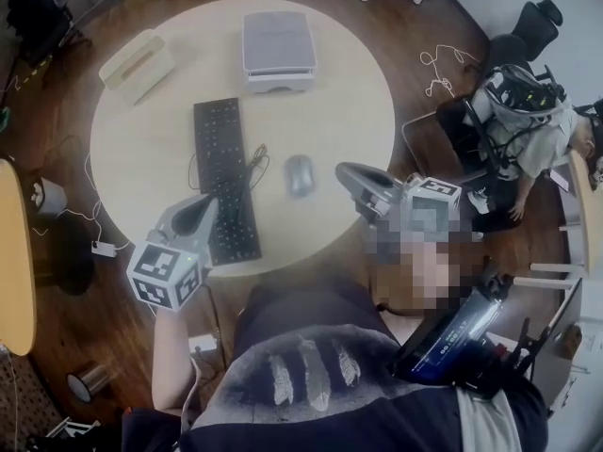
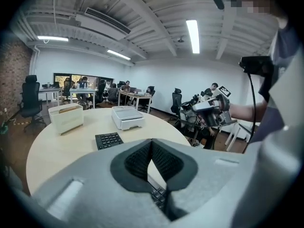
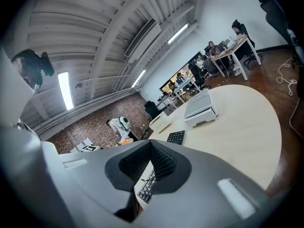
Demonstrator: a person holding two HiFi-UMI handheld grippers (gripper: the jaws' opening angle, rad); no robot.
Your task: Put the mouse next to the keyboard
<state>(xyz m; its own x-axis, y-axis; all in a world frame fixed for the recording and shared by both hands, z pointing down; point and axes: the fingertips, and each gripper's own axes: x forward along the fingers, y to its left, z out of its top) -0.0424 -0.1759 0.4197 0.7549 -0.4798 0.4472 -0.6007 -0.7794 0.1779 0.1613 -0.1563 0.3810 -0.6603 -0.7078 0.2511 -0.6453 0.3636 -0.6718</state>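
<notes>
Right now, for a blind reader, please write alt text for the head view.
Seen from above, a round table holds a black keyboard with a grey mouse lying to its right, a gap between them. The left gripper and right gripper, both shut and empty, hover near the front edge.

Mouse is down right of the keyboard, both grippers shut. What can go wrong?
1. The loose cable loops between keyboard and mouse; the left gripper, over the keyboard's near end, might snag it and pull things askew.
2. The right gripper hangs close beside the mouse; a careless swing could knock it away.
</notes>
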